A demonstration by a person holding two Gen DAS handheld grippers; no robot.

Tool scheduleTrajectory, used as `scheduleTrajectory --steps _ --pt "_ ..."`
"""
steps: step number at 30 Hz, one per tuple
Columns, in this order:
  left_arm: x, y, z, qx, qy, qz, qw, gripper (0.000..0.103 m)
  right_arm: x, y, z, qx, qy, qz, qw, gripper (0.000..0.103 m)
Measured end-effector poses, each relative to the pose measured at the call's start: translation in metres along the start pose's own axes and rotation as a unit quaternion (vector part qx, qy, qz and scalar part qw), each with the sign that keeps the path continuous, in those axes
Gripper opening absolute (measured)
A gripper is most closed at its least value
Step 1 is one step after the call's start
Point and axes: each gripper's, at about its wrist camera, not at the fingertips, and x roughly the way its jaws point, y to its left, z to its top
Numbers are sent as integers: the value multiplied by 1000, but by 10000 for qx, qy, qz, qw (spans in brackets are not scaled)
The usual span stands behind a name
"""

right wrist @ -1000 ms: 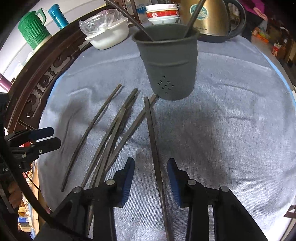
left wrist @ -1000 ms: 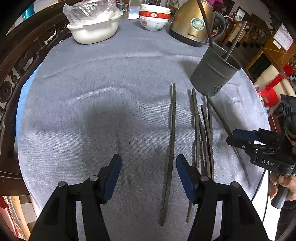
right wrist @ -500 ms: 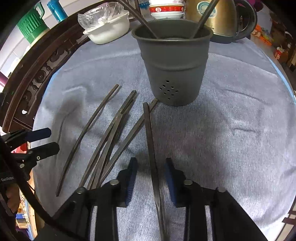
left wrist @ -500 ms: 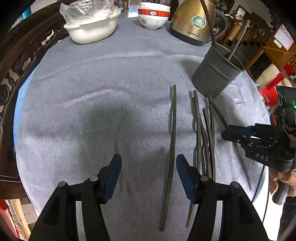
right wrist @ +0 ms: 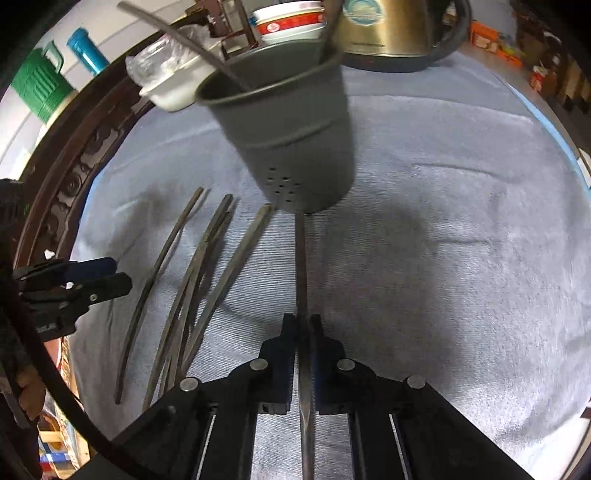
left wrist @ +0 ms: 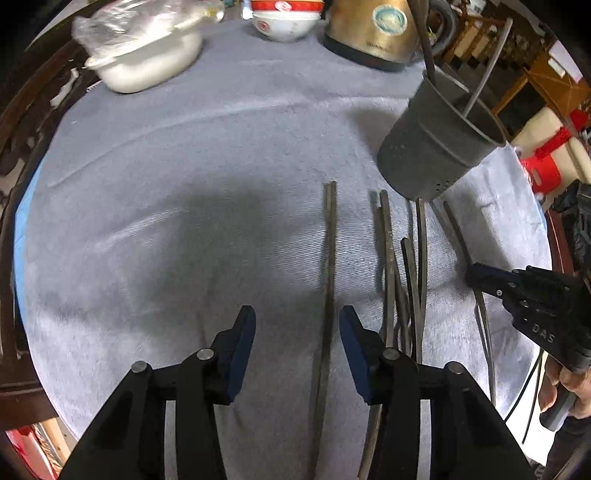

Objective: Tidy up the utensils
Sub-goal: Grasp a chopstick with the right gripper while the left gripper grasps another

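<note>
Several dark chopsticks [right wrist: 199, 266] lie side by side on the grey cloth in front of a dark grey holder cup [right wrist: 291, 140] that has two chopsticks standing in it. My right gripper [right wrist: 303, 325] is shut on one chopstick [right wrist: 301, 258], the rightmost one, whose far tip reaches the cup's base. In the left wrist view my left gripper [left wrist: 297, 325] is open and low over the cloth, with a single chopstick [left wrist: 328, 266] lying between its fingers. The cup [left wrist: 439, 144] stands at the right there, and the right gripper [left wrist: 480, 275] shows shut at the far right.
A gold kettle [left wrist: 373, 33], stacked red and white bowls [left wrist: 284, 18] and a white dish with a plastic bag [left wrist: 147, 62] stand at the far edge. The round table has a carved dark wood rim [right wrist: 74, 177]. A green jug [right wrist: 37, 88] stands beyond it.
My right gripper has closed on the rightmost chopstick, having been open around it. My left gripper has moved slightly forward along its chopstick and stayed open.
</note>
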Motion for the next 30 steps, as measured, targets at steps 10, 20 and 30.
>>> scheduleTrajectory --steps 10,20,30 --pt "29 -15 29 244 639 349 9970 32 -9 -14 -8 160 -132 228 9995 8" --pt "33 -11 47 280 762 274 9963 6 -8 -20 -9 297 -124 308 9990 8" --pt "29 -1 38 340 758 348 9959 6 -11 -24 -9 432 172 146 9988 10"
